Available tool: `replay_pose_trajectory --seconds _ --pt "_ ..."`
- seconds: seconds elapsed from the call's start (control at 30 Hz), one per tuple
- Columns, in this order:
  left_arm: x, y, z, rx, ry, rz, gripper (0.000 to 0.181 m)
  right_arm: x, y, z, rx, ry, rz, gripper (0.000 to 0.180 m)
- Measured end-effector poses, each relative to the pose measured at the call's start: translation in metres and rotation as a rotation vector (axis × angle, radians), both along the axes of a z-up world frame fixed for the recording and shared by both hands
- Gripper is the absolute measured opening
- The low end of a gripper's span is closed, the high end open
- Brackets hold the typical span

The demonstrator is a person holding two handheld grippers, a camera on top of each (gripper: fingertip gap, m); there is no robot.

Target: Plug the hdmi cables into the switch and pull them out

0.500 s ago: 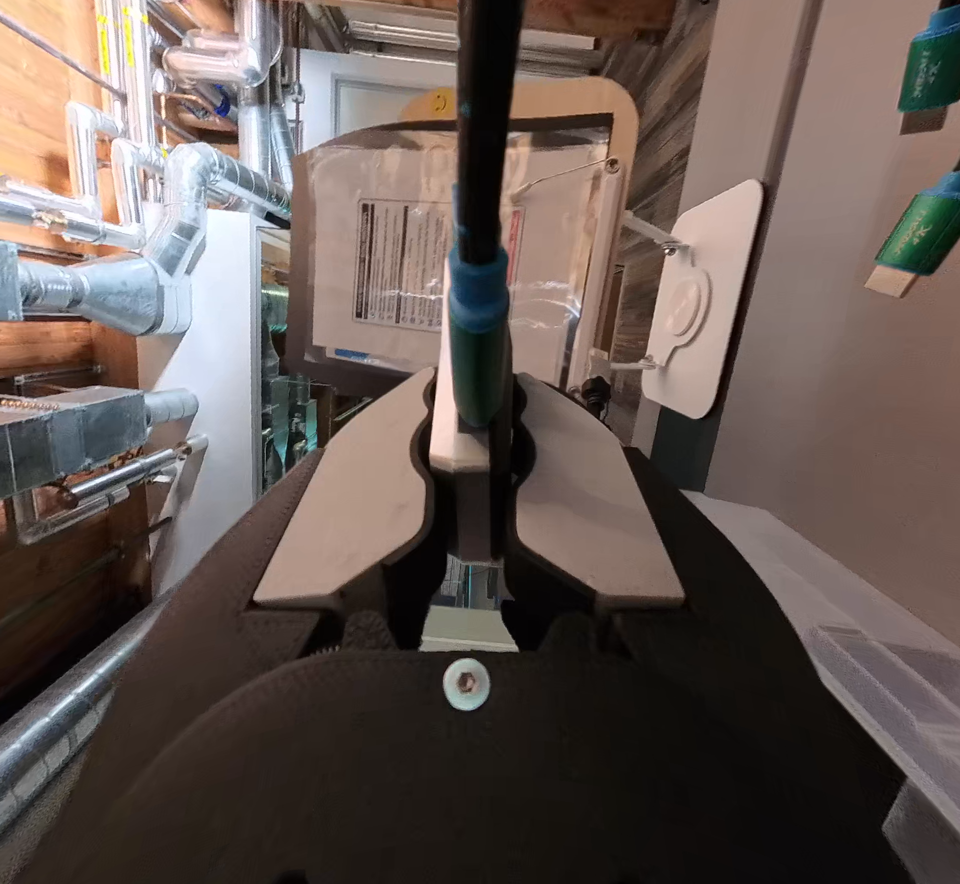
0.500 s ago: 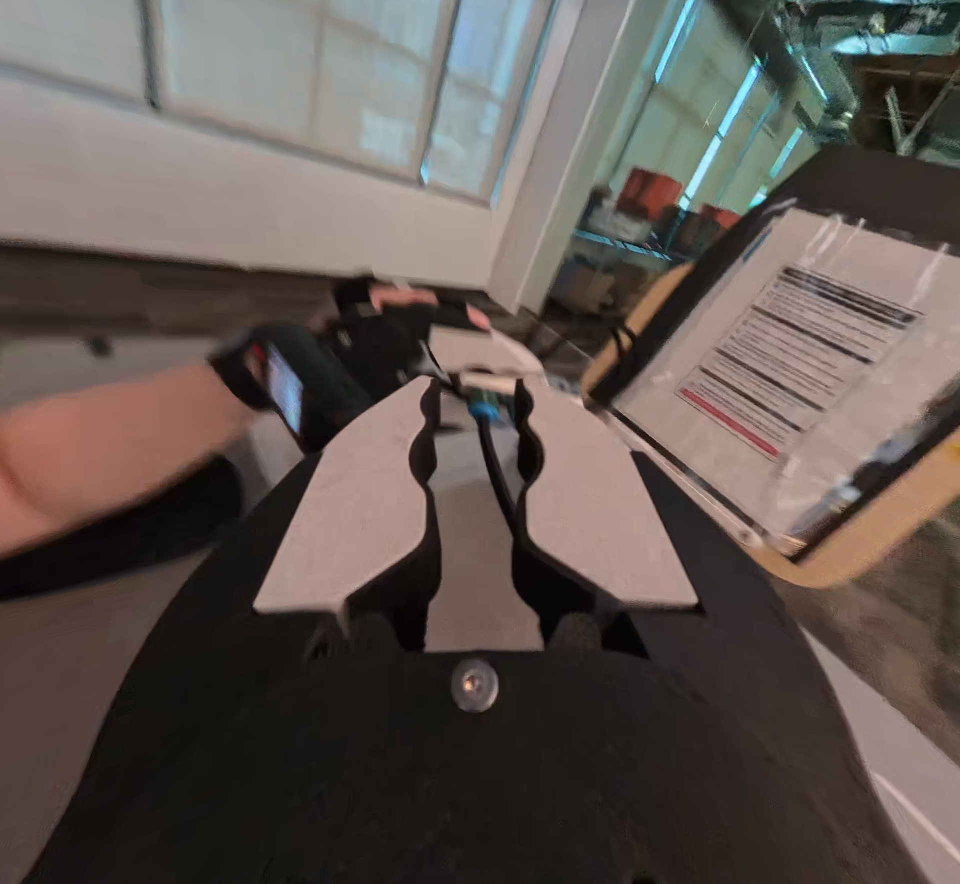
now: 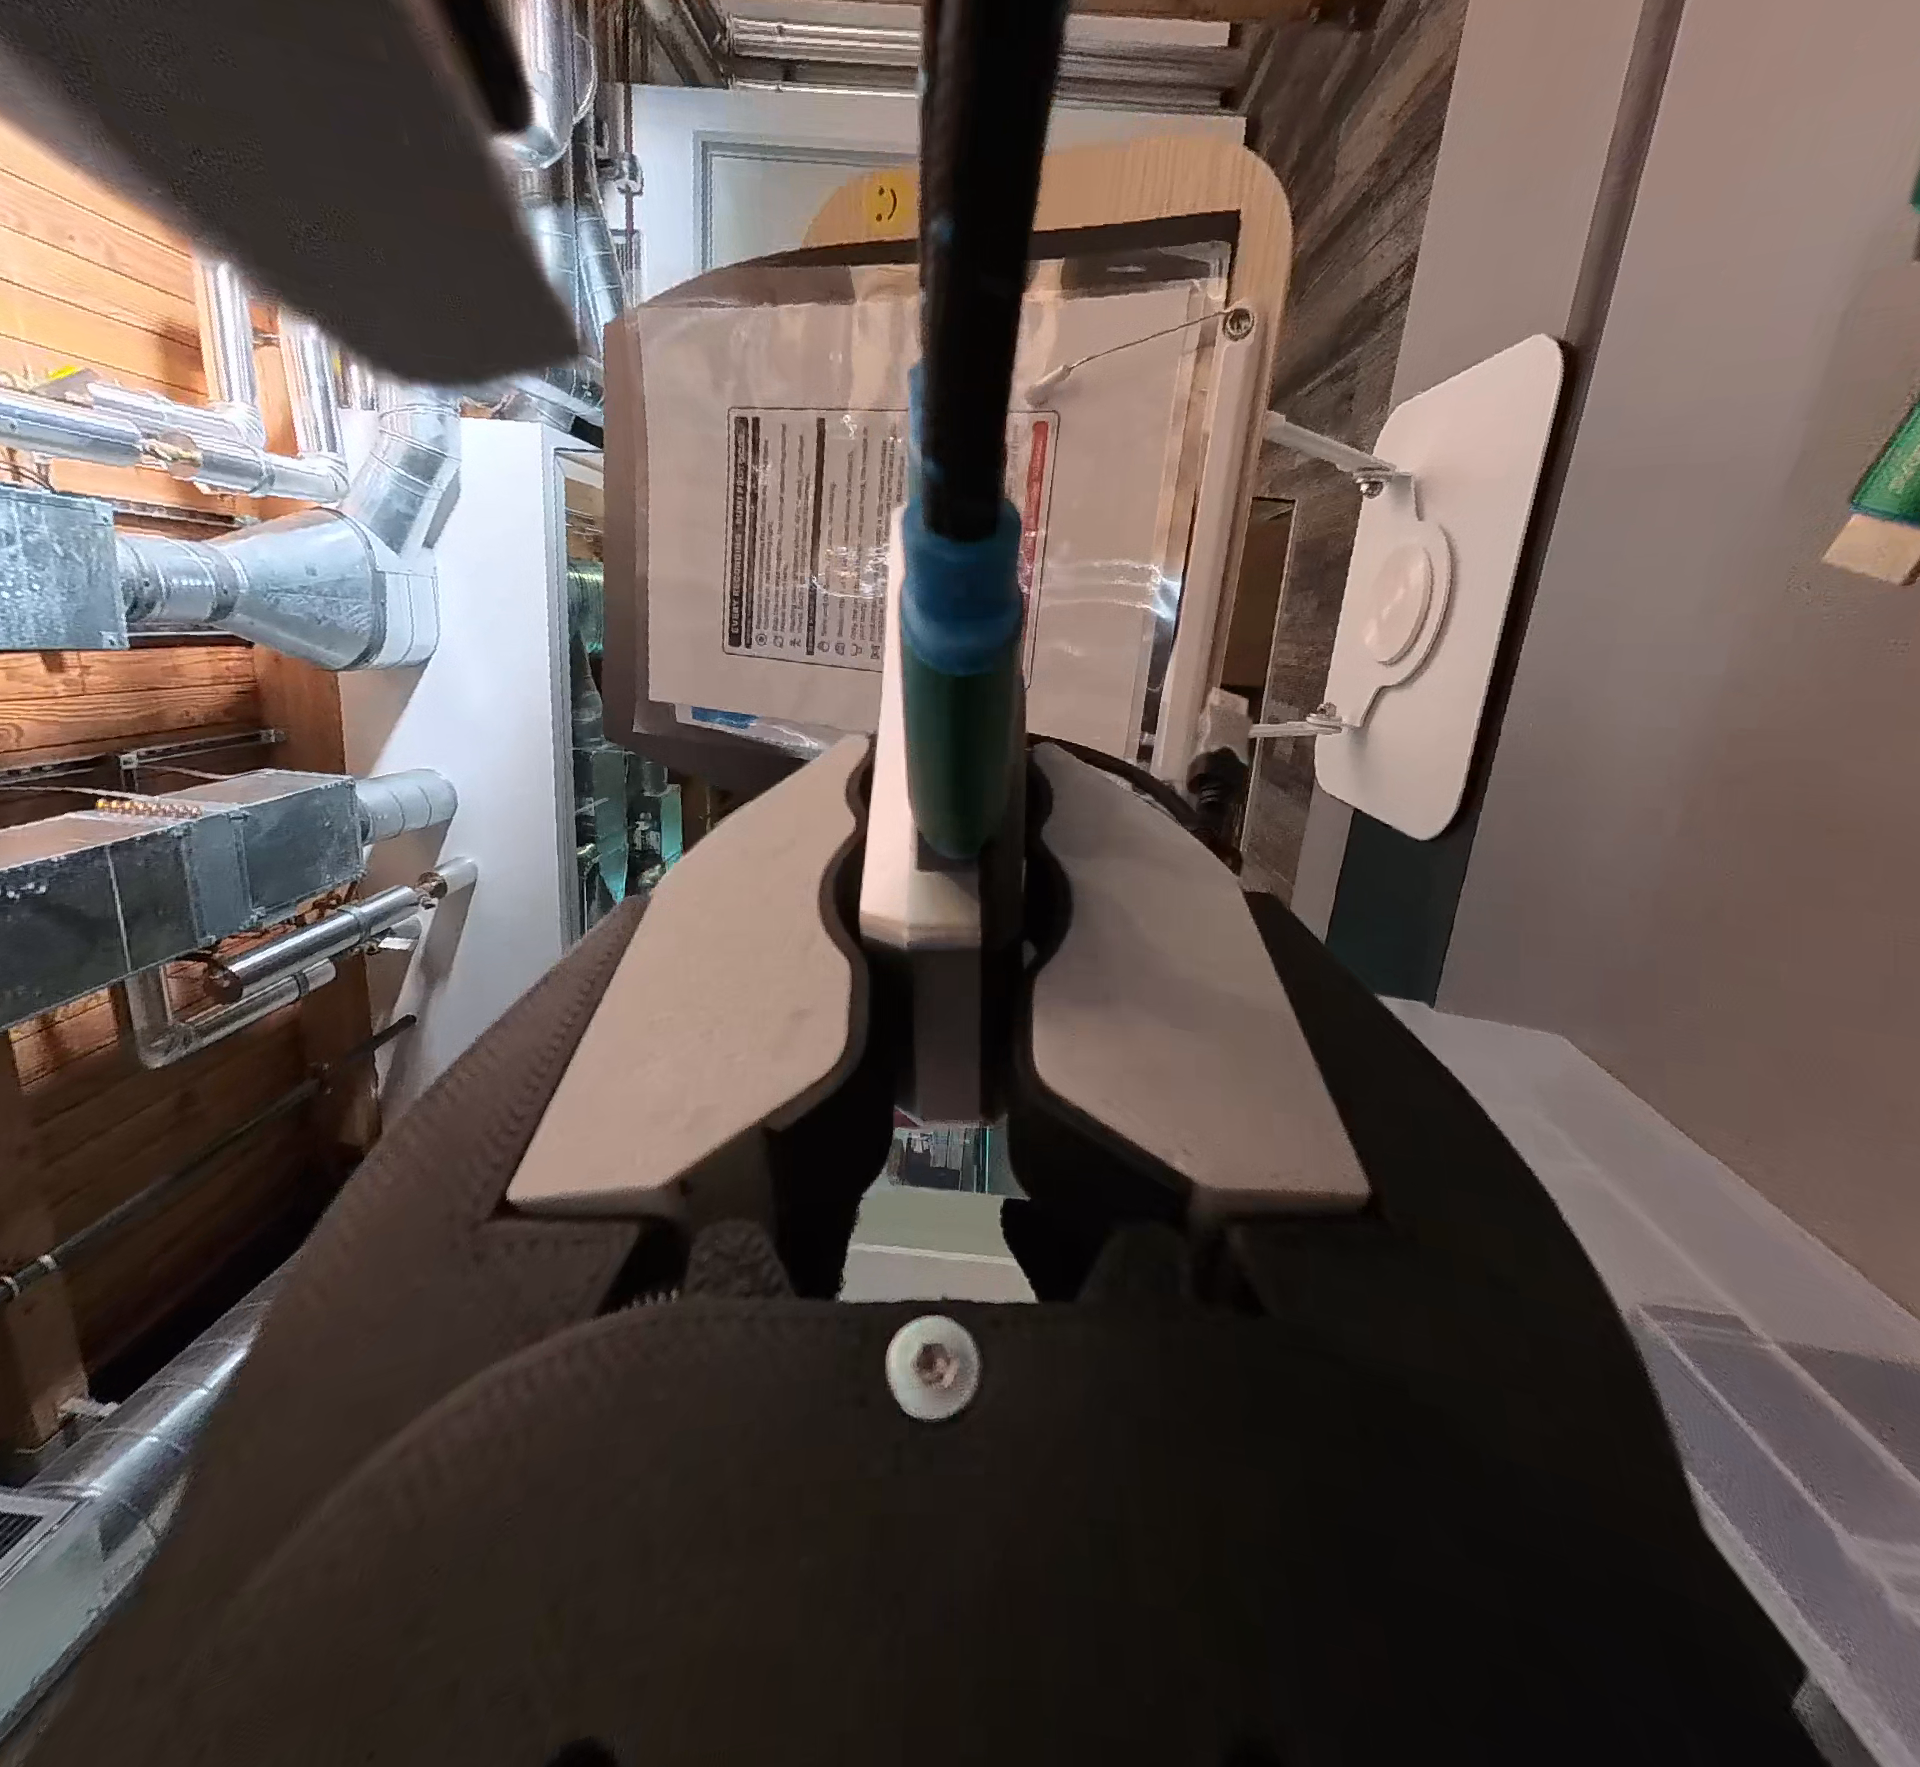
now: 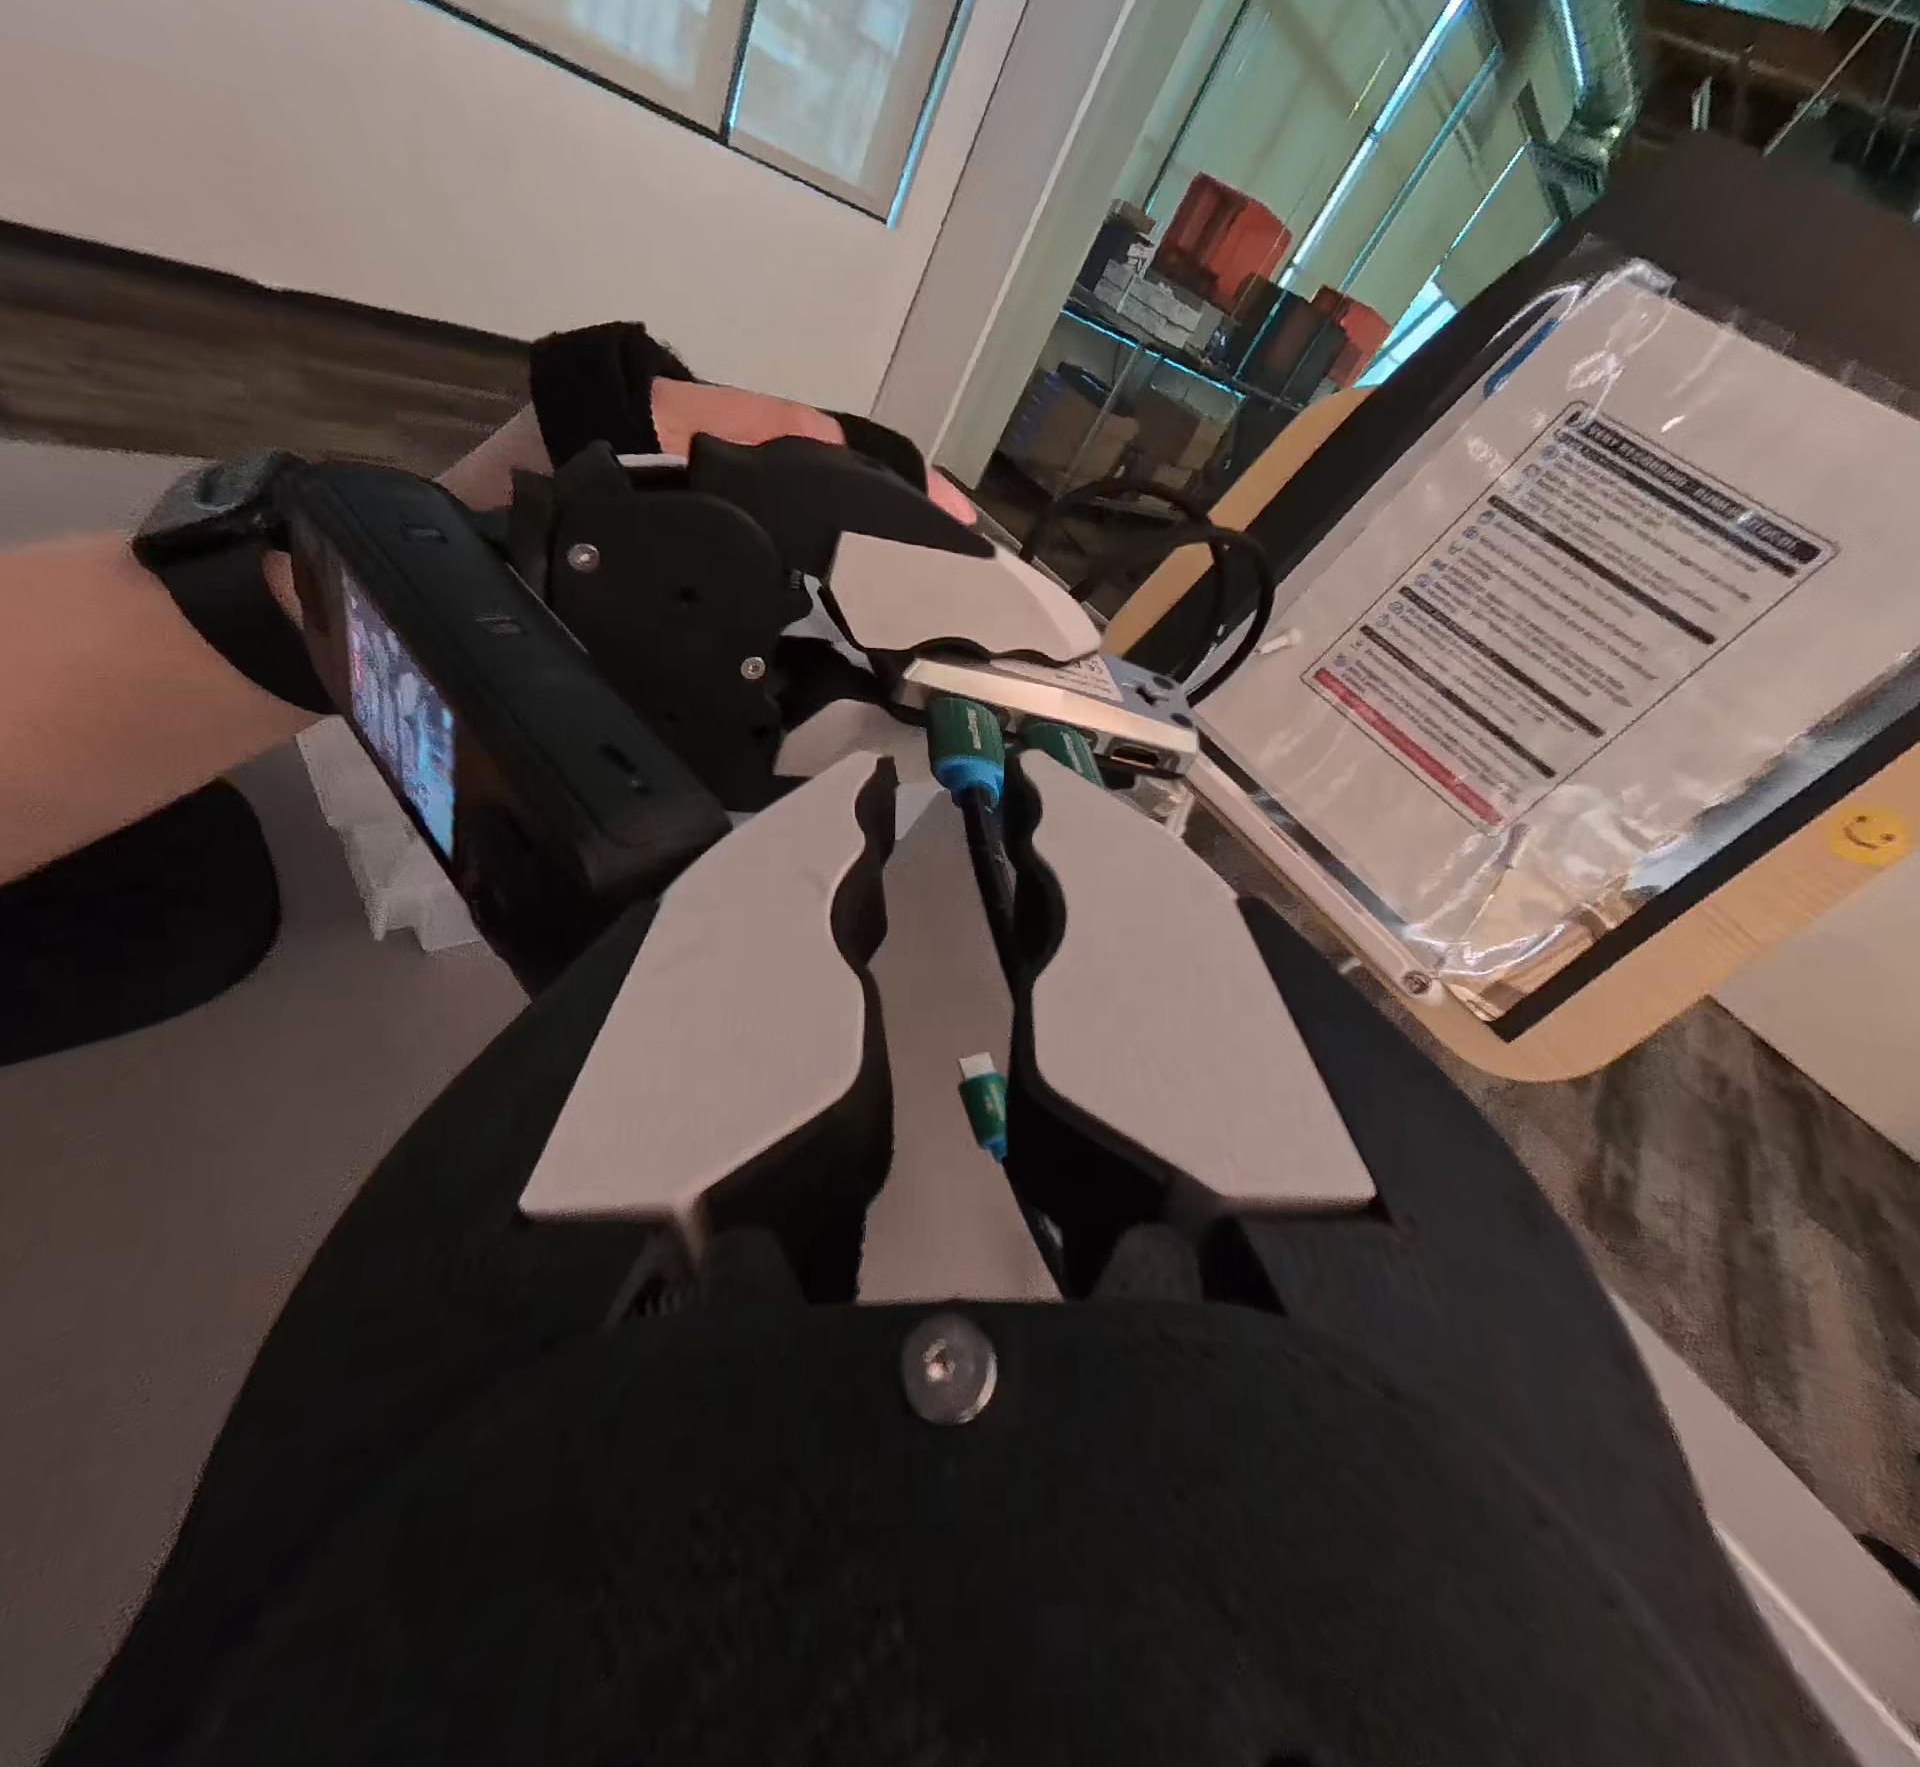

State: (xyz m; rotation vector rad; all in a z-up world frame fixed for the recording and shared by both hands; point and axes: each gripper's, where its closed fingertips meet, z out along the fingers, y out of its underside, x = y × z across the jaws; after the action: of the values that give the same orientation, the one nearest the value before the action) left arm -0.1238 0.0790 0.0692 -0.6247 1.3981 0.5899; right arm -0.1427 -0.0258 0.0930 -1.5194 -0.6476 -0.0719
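The left gripper (image 4: 966, 621) has its fingers clamped on the flat silver HDMI switch (image 4: 1049, 694), which has two green-and-blue plugs (image 4: 964, 743) seated. The right gripper (image 4: 951, 787), fingers partly open and empty, straddles one black cable (image 4: 987, 860). Unplugging seems underway; next it should close on a plug and pull straight back.

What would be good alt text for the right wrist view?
The left gripper clamps a silver switch with two green HDMI plugs in it. The right gripper is open around one plug's black cable.
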Motion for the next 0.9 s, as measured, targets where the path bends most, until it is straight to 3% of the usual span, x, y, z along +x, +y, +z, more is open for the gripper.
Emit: replay_pose_trajectory --seconds 0.1,0.23,0.4,0.5,0.57,0.63,0.7,0.8,0.9 --pt "0.002 -0.001 0.001 0.017 -0.013 0.001 0.023 0.001 -0.002 0.003 0.021 -0.013 -0.019 0.018" --pt "0.003 -0.002 0.000 0.050 -0.003 0.008 0.023 0.015 0.010 -0.024 -0.117 -0.124 -0.106 0.021" --pt "0.001 0.000 0.002 0.009 -0.028 -0.007 0.023 0.017 -0.002 -0.002 -0.031 -0.161 -0.115 0.023" --pt "-0.005 0.003 0.009 -0.047 -0.084 -0.014 0.023 -0.001 -0.029 0.016 -0.048 -0.039 0.059 0.012" --pt "-0.011 0.006 0.017 -0.080 -0.133 -0.010 0.023 -0.021 -0.044 0.007 -0.165 0.034 0.236 0.003" --pt "-0.018 0.011 0.024 -0.070 -0.163 -0.001 0.023 -0.030 -0.044 -0.003 -0.241 0.094 0.306 0.000" --pt "-0.025 0.018 0.026 -0.098 -0.184 0.029 0.023 -0.025 -0.033 -0.004 -0.219 0.118 0.268 0.000" --pt "-0.029 0.018 0.031 -0.117 -0.206 0.028 0.023 0.002 -0.013 -0.003 -0.122 -0.031 0.073 0.000" --pt "-0.030 0.016 0.034 -0.162 -0.240 0.009 0.023 0.002 -0.009 -0.007 -0.118 0.006 0.085 0.000"
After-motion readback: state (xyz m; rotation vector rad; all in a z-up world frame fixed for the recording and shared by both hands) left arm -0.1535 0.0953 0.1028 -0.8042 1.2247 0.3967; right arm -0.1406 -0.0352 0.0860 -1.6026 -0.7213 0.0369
